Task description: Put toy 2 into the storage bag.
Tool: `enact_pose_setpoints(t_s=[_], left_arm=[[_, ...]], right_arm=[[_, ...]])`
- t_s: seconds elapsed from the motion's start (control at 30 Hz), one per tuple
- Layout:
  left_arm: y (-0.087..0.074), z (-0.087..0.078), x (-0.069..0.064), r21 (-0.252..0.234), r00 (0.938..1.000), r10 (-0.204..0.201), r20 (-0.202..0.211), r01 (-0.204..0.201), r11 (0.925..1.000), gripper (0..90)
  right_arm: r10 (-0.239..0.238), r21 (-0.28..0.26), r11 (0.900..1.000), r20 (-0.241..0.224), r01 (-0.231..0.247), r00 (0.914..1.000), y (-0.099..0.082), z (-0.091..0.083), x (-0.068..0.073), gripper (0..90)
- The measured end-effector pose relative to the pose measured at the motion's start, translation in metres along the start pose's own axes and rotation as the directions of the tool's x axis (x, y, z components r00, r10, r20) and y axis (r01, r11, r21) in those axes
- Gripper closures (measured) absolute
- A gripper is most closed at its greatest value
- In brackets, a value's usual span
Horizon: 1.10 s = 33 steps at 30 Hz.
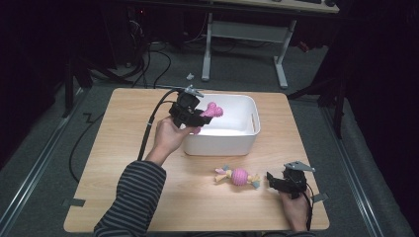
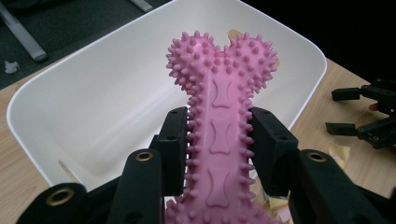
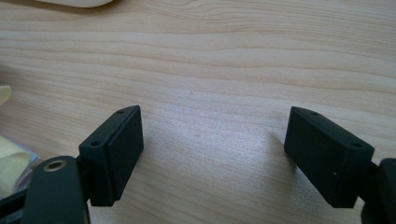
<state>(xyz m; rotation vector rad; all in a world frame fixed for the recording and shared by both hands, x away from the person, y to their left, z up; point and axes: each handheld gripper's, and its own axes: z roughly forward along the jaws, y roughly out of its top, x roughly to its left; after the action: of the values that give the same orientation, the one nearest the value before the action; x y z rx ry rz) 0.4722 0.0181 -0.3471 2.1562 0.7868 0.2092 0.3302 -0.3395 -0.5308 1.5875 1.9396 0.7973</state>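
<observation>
Pink spiky bone (image 2: 219,116) clamped in left hand-held gripper (image 2: 219,140) (over the white bin (image 2: 93,93))

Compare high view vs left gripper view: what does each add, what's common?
High view adds: the knitted pink toy lying on the table in front of the bin, and the hand carrying the left gripper.
Left gripper view adds: its jaws pressed on the shaft of the spiky pink bone, small bone shapes embossed along it.
Both: bone over the white bin, right gripper open.
</observation>
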Motion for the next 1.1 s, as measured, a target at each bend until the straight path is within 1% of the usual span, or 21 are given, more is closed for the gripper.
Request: enact_pose_setpoints(t_s=[0.07, 0.1, 0.2, 0.23, 0.27, 0.4, 0.47, 0.6, 0.87, 1.1], left_arm=[[0.001, 0.002, 0.000, 0.003, 1.0000, 0.002, -0.001, -0.002, 1.0000, 59.6], [0.001, 0.006, -0.001, 0.011, 1.0000, 0.008, -0.003, -0.008, 0.9999, 59.5], [0.002, 0.010, 0.000, 0.015, 1.0000, 0.006, -0.007, -0.006, 0.9999, 59.5], [0.002, 0.014, 0.001, 0.020, 1.0000, -0.001, -0.006, 0.001, 0.9998, 59.5], [0.002, 0.016, 0.002, 0.025, 1.0000, 0.001, -0.008, -0.001, 0.9997, 59.5], [0.002, 0.022, 0.004, 0.024, 0.9998, -0.004, -0.020, 0.004, 0.9997, 59.3], [0.001, 0.025, 0.005, 0.026, 0.9996, -0.007, -0.028, 0.008, 0.9996, 59.2], [0.001, 0.030, 0.005, 0.038, 0.9989, -0.001, -0.047, 0.003, 0.9993, 59.0], [0.000, 0.038, 0.006, 0.053, 0.9987, -0.004, -0.052, 0.007, 0.9986, 58.8], [0.000, 0.043, 0.006, 0.053, 0.9981, -0.009, -0.061, 0.013, 0.9985, 58.7]], right_arm=[[0.002, 0.001, 1.0000, 0.000, -0.002, 1.0000, 0.000, 0.000, 0.000, 19.8], [0.002, 0.000, 1.0000, 0.000, -0.002, 1.0000, 0.000, 0.000, 0.000, 19.8], [0.002, 0.000, 1.0000, 0.000, -0.002, 1.0000, 0.000, 0.000, 0.000, 19.8], [0.002, 0.001, 1.0000, 0.001, -0.002, 1.0000, 0.000, 0.000, 0.000, 19.8], [0.002, 0.000, 1.0000, 0.000, -0.002, 1.0000, 0.000, 0.000, 0.000, 19.8], [0.001, 0.000, 1.0000, -0.002, -0.001, 1.0000, 0.000, 0.000, 0.000, 19.8], [0.001, 0.000, 1.0000, -0.002, -0.001, 1.0000, 0.000, 0.000, 0.000, 19.8], [0.000, 0.000, 1.0000, -0.002, 0.000, 1.0000, 0.000, 0.000, 0.000, 19.8], [-0.002, 0.000, 1.0000, -0.002, 0.002, 1.0000, 0.000, 0.000, 0.000, 19.8], [0.000, 0.001, 1.0000, -0.002, 0.000, 1.0000, 0.000, 0.000, 0.000, 19.8]])
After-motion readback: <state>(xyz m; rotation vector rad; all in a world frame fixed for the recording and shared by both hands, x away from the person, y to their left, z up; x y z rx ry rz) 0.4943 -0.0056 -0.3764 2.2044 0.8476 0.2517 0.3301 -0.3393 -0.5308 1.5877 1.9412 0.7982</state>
